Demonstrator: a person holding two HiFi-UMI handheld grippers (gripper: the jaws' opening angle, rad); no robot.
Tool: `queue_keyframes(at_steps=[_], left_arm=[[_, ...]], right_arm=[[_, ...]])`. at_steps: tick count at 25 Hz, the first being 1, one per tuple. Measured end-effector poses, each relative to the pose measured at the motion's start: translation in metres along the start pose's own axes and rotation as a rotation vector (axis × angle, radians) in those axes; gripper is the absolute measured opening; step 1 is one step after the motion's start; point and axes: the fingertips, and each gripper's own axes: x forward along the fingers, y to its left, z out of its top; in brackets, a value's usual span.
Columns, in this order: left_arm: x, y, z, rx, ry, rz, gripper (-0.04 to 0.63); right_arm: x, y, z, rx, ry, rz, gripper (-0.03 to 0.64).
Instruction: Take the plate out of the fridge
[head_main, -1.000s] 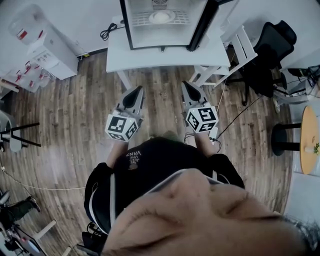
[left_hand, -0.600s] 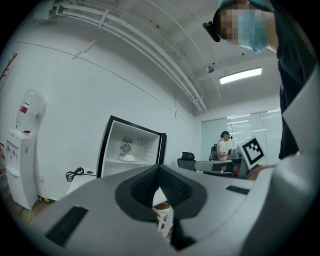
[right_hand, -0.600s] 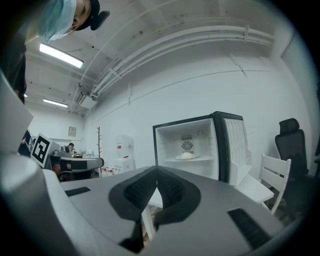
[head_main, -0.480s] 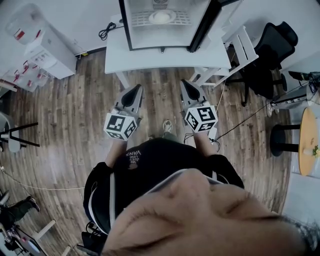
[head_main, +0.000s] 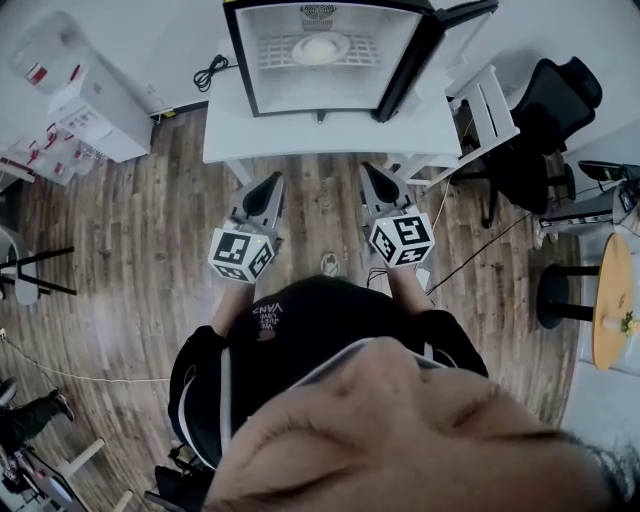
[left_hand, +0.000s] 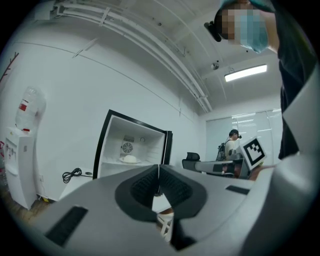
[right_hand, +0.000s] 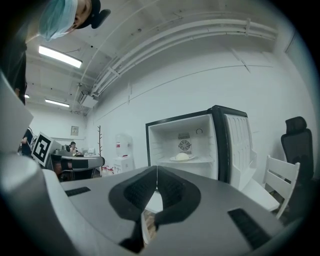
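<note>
A small black-framed fridge (head_main: 320, 60) stands open on a white table (head_main: 225, 130), its door (head_main: 432, 45) swung out to the right. On its wire shelf lies a white plate (head_main: 320, 47) with a pale round thing on it; the plate (left_hand: 130, 159) shows in the left gripper view, and the plate (right_hand: 182, 157) in the right gripper view. My left gripper (head_main: 272, 182) and right gripper (head_main: 368, 170) are held side by side, pointing level at the fridge from short of the table's front edge. Both are shut and hold nothing; in its own view the left gripper (left_hand: 158, 175) has its pads pressed together, and so has the right gripper (right_hand: 157, 177).
A water dispenser (head_main: 95, 95) stands at the left wall. A white chair (head_main: 480, 100) and a black office chair (head_main: 545, 110) are right of the table, a round wooden table (head_main: 615, 300) further right. Cables lie on the wood floor. Another person (left_hand: 232, 145) stands far off.
Both grippers have moved forward together toward the fridge; fridge and table sit lower and larger in the head view. The jaws stayed shut.
</note>
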Motion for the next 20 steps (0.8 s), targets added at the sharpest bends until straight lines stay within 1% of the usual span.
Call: queue_keyframes(at_steps=[8,14,20], left_arm=[[0.037,0.009,0.003,0.025,-0.009,0.031,0.018],[0.061,0.009,0.004,0.024,-0.018,0.049,0.018],[0.082,0.010,0.003,0.020,-0.027,0.085,0.018]], right_arm=[[0.029,-0.029,0.005,-0.007,-0.009,0.039,0.012],[0.043,-0.050,0.006,-0.004,-0.009,0.066,0.012],[0.055,-0.071,0.008,-0.006,-0.006,0.097,0.012]])
